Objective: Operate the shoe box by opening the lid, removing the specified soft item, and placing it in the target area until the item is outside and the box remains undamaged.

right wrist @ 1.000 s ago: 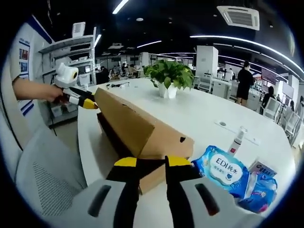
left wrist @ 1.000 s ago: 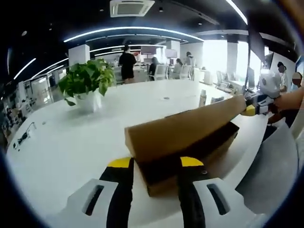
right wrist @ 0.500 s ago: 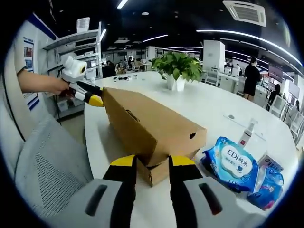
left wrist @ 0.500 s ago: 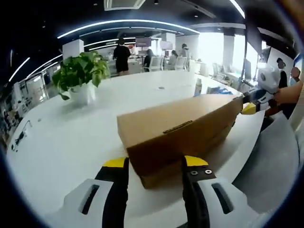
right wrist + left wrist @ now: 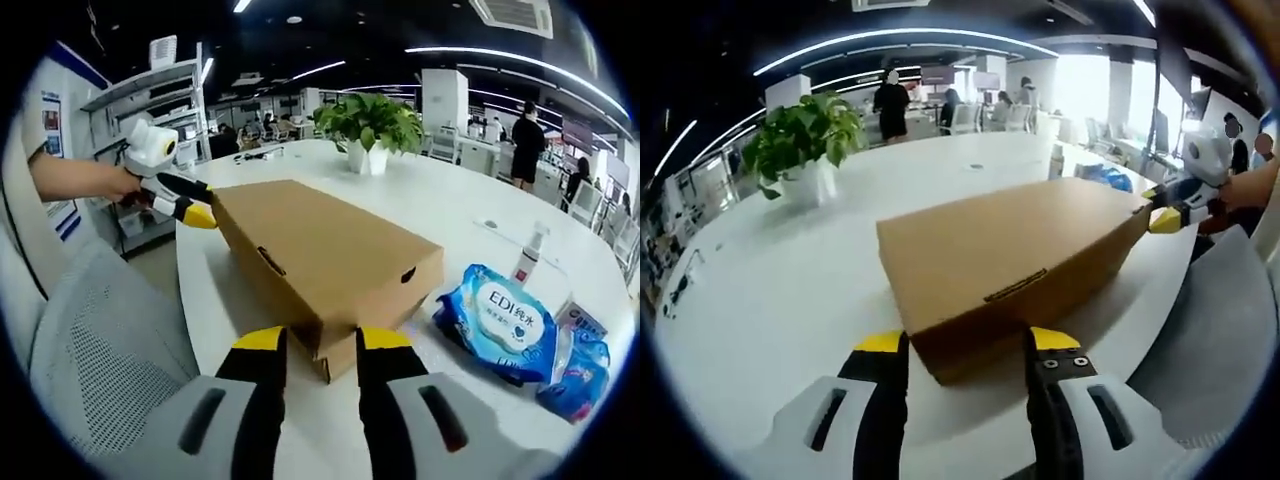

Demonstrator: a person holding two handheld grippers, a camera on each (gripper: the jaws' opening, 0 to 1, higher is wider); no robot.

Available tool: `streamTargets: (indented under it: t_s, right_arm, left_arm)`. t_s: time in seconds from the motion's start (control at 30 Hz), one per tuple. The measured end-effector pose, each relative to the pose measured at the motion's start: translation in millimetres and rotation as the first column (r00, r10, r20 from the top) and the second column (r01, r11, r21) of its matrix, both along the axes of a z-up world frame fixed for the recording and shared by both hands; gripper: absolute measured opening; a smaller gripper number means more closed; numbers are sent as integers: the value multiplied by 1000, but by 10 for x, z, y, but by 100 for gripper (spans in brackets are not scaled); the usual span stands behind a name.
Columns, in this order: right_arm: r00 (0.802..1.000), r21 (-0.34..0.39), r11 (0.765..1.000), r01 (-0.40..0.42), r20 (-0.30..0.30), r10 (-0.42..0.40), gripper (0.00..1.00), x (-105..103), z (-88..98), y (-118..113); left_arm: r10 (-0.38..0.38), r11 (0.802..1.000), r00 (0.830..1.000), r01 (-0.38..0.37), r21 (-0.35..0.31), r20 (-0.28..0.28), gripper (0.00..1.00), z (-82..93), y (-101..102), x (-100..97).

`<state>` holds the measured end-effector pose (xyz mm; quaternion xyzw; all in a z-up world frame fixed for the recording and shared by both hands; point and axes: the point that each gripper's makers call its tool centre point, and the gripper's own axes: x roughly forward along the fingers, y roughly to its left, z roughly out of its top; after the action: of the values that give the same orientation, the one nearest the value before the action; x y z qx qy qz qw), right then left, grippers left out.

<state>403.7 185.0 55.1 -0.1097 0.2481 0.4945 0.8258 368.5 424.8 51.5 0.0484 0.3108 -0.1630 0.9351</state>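
Note:
A brown cardboard shoe box lies on the white table with its lid down flat. My left gripper is open, its yellow-tipped jaws standing either side of the box's near end. From the other end, the box has my right gripper open at its near corner in the same way. The left gripper, held by a hand, touches the far corner with its yellow tips. The right gripper sits at the box's far end. The box's contents are hidden.
A potted plant stands farther along the table. A blue wet-wipes pack, a second blue pack and a small spray bottle lie right of the box. A grey mesh chair is by the table's edge. People stand far behind.
The lid, tilted up a second ago, has come down and now lies closed on the box. Both grippers stay at the box's two ends.

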Motion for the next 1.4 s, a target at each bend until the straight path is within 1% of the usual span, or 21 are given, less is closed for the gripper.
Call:
streamTargets:
  t_s: [0.13,0.43,0.67,0.77,0.93,1.4]
  right_arm:
    - [999,0,1000,18,-30,-18,23,4,-43,-1]
    - [999,-30,999,20,-48,-22,23,-3,-142,6]
    - [999,-65,998,16,-43,-19,22,7,-230,15]
    - [999,-67,998,17,-36,-20,22,24,-245,17]
    - [999,-64,998,23,-38,-25,22,99,-241,21]
    - [999,-75,997,28,-37,-31,22,358,-247,48]
  left_arm:
    - [1,1000,1000,-1,0,-16,46,-42,1,-6]
    - [16,1000,999,-17,-13,-51,46,-146,-7,5]
    - [13,1000,996,-12,5,-83,44,-235,5,21]
    - [14,1000,997,-14,8,-82,44,-237,11,33]
    - [13,1000,997,-13,6,-79,44,-233,20,94]
    - [6,1000,996,-5,6,-89,44,-248,51,373]
